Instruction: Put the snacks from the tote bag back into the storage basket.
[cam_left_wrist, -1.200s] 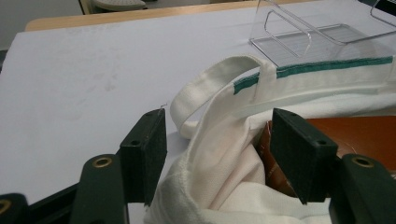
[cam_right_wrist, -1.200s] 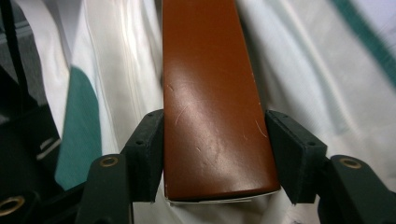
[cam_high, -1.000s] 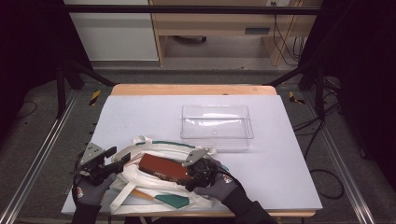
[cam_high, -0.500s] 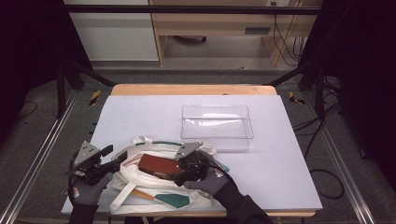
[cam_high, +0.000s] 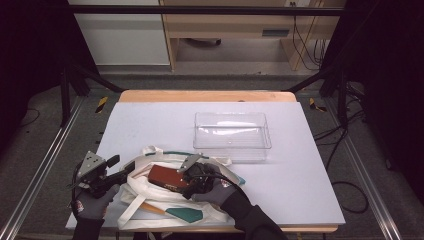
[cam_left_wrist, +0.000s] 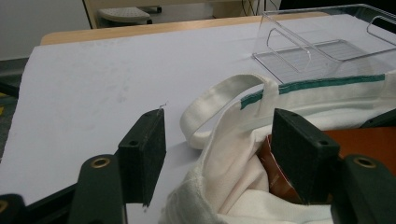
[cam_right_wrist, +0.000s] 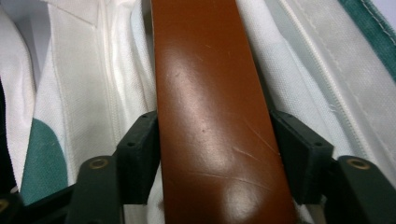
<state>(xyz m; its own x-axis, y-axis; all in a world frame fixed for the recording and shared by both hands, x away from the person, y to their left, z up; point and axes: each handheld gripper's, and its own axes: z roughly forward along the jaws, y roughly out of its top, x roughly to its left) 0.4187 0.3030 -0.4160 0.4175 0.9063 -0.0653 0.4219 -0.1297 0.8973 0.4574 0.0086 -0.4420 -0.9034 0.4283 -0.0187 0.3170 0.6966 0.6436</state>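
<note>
A white cloth bag (cam_high: 150, 206) with green trim lies at the table's near edge. A brown leather case (cam_high: 162, 176) rests in its mouth. My right gripper (cam_high: 179, 181) reaches in from the right. Its jaws have just been closing, and now both pads press the long sides of the brown case (cam_right_wrist: 205, 93), so my right gripper (cam_right_wrist: 215, 149) is shut on it. At the bag's left rim my left gripper (cam_high: 127, 171) stands open. In the left gripper view my left gripper (cam_left_wrist: 219, 149) straddles the bag's edge (cam_left_wrist: 219, 163) with one jaw outside and one inside, and a gap beside the outer pad.
An empty clear plastic box (cam_high: 232, 150) stands behind the bag, right of centre, and shows as the clear box (cam_left_wrist: 322, 51) beyond the bag in the left gripper view. The white table cover (cam_high: 150, 125) lies bare at the far left. A bag handle (cam_left_wrist: 210, 102) loops outward.
My right gripper has slid left over the bag and along the brown case. The left gripper holds its place at the bag's rim.
</note>
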